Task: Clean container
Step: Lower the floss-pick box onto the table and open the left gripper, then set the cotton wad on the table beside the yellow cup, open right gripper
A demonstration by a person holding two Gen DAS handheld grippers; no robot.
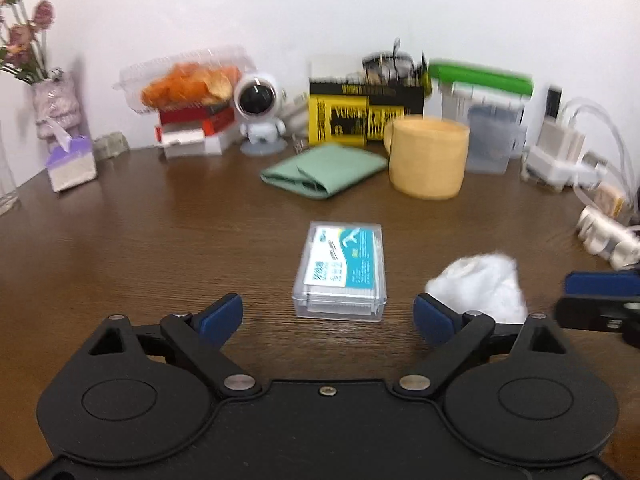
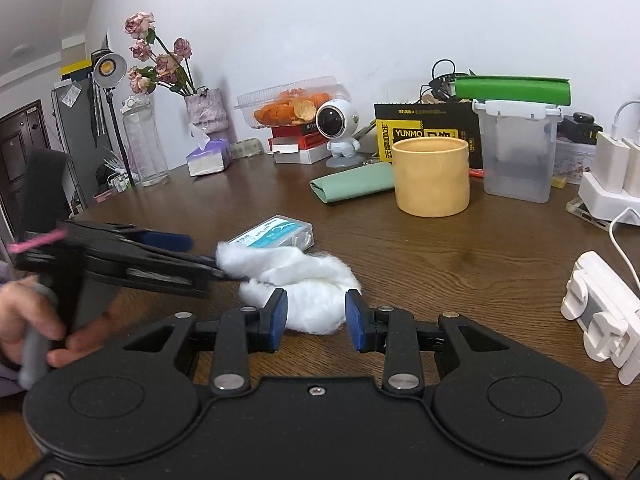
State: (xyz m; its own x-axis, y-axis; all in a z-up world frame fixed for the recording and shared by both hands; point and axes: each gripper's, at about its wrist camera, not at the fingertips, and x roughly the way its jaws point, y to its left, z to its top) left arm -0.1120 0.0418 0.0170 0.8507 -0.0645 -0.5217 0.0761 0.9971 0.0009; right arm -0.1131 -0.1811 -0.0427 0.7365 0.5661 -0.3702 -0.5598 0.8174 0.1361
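A small clear plastic box with a blue label lies flat on the brown table, just ahead of my left gripper, whose jaws stand wide open around nothing. A white cotton wad rests on the table right of that box. My right gripper has its jaws narrowly apart over the wad's near end, with no squeeze visible. In the left wrist view a strip of table shows between the cotton and the right gripper. The left gripper has its tips at the wad's left end. A yellow cup stands behind.
A folded green cloth lies left of the cup. A lidded clear tub, boxes, an astronaut figure and a tissue box line the wall. Chargers and a white holder sit at the right. A hand holds the left gripper.
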